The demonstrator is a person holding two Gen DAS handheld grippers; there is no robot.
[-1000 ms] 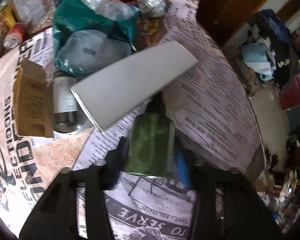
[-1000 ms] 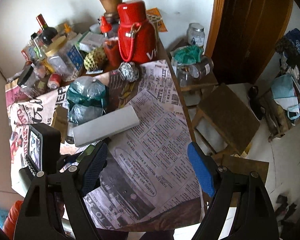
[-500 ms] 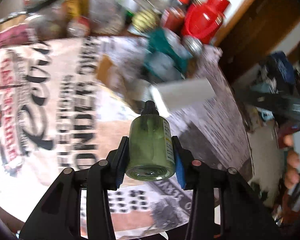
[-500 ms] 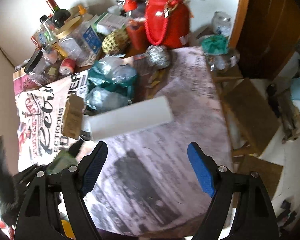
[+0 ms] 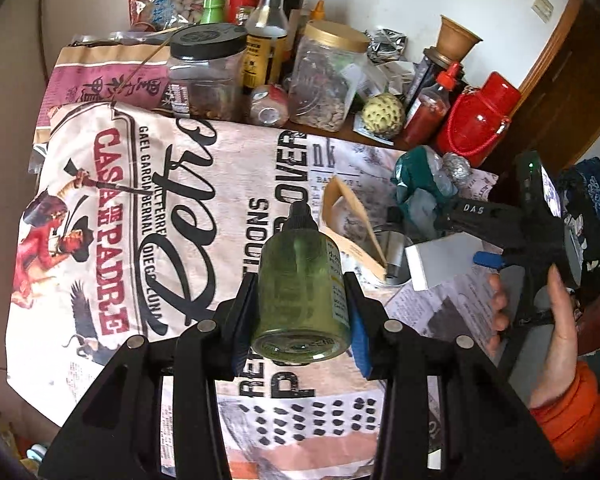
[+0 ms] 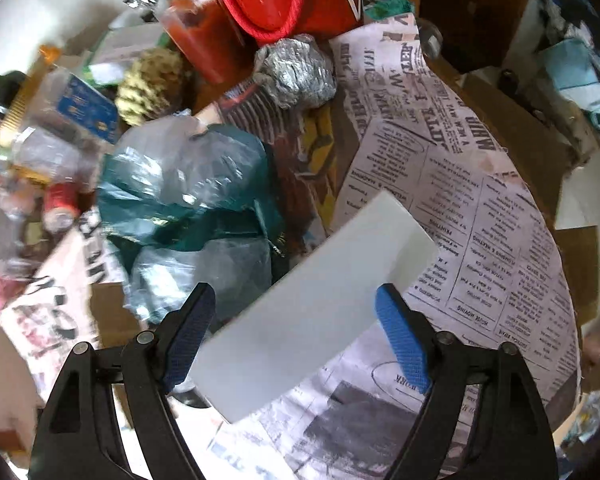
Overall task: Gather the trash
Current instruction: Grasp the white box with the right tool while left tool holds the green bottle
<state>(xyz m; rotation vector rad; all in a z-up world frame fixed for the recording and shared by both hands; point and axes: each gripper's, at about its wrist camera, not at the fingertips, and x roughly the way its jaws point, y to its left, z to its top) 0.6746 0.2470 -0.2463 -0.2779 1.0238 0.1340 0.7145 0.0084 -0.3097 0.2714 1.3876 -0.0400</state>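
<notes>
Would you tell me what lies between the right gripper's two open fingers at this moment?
In the right wrist view, the right gripper straddles the white rectangular block, which lies slantwise over the newspaper. Whether the pads touch it cannot be told.

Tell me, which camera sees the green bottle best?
The left wrist view: the green bottle fills the middle, clamped in the left gripper, cap pointing away. The right wrist view does not show it at all.
</notes>
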